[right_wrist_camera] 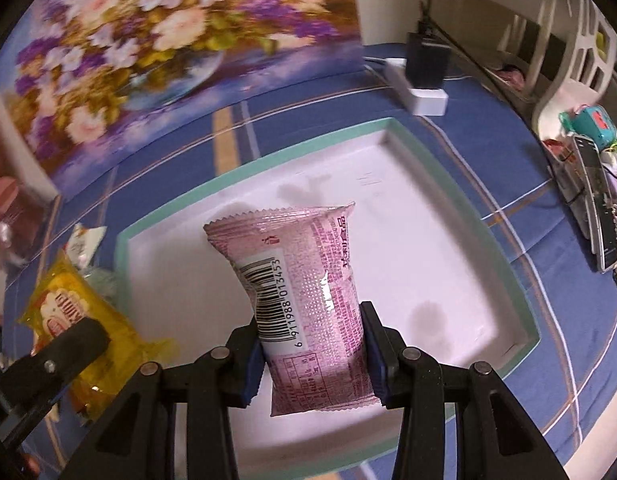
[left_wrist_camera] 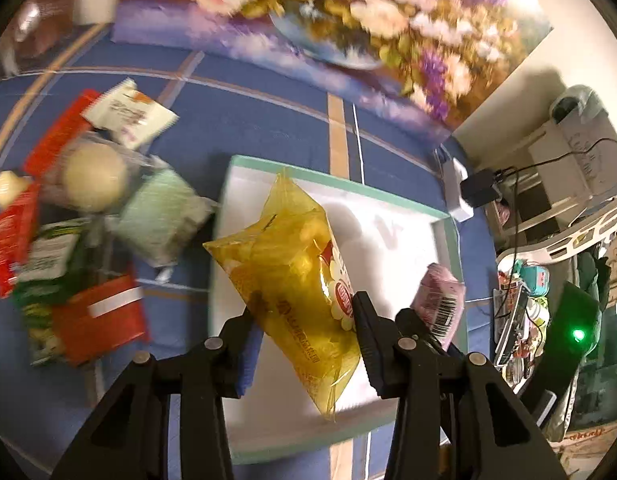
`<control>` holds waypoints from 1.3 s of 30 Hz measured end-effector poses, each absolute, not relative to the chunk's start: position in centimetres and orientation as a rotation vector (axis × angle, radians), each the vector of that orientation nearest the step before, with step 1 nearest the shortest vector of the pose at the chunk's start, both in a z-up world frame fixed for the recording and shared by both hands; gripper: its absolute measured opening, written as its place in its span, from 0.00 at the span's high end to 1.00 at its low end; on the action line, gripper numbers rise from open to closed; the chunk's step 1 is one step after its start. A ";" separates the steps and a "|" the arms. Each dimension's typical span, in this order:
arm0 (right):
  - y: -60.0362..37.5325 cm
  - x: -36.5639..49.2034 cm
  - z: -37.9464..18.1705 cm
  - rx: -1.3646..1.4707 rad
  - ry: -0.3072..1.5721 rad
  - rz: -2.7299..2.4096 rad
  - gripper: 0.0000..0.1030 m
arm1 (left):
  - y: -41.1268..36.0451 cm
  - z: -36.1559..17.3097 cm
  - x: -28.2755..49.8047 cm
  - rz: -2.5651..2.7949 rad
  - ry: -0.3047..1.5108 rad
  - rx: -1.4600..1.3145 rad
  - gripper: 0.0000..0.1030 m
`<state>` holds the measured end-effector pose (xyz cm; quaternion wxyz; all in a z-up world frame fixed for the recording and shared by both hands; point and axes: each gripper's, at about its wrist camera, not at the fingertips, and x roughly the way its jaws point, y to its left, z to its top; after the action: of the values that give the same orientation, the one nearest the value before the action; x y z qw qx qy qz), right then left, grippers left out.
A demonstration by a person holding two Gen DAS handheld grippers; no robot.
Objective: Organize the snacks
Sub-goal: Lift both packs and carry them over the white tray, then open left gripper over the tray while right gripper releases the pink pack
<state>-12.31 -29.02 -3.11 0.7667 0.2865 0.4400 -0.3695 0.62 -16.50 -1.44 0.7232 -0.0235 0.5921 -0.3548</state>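
Note:
My left gripper [left_wrist_camera: 306,312] is shut on a yellow snack bag [left_wrist_camera: 286,276] and holds it above the white tray with a green rim [left_wrist_camera: 404,220]. My right gripper [right_wrist_camera: 312,320] is shut on a pink snack packet with a barcode [right_wrist_camera: 308,280], held over the same tray [right_wrist_camera: 448,232]. The pink packet also shows in the left wrist view [left_wrist_camera: 438,300], right of the yellow bag. The yellow bag and the left gripper show at the lower left of the right wrist view [right_wrist_camera: 76,316].
A heap of snacks lies left of the tray: red packets [left_wrist_camera: 96,316], a mint-green packet [left_wrist_camera: 160,216], a white sachet [left_wrist_camera: 130,114], a round pale bun [left_wrist_camera: 94,176]. A flower painting [right_wrist_camera: 168,40] stands behind. A white power strip with a charger [right_wrist_camera: 420,80] lies at the table's right.

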 end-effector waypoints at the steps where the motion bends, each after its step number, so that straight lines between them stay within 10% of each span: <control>1: -29.6 -12.5 -3.4 0.622 0.954 -0.819 0.56 | -17.2 -1.9 0.7 -0.790 1.312 -0.047 0.56; 12: -32.4 -12.4 -4.4 0.588 0.942 -0.886 0.56 | -23.0 -4.3 1.8 -0.814 1.242 0.050 0.55; 22: -32.0 -11.7 -3.8 0.586 0.952 -0.832 0.40 | -21.7 -2.3 2.5 -0.801 1.186 0.066 0.19; 39: -28.9 -12.2 -1.5 0.563 0.941 -0.748 0.19 | -13.6 2.4 1.6 -0.420 0.938 0.155 0.13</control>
<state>-12.19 -28.86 -1.50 0.7877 0.2613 0.4366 -0.3473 1.62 -13.58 2.37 0.8680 0.0739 0.4482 -0.2006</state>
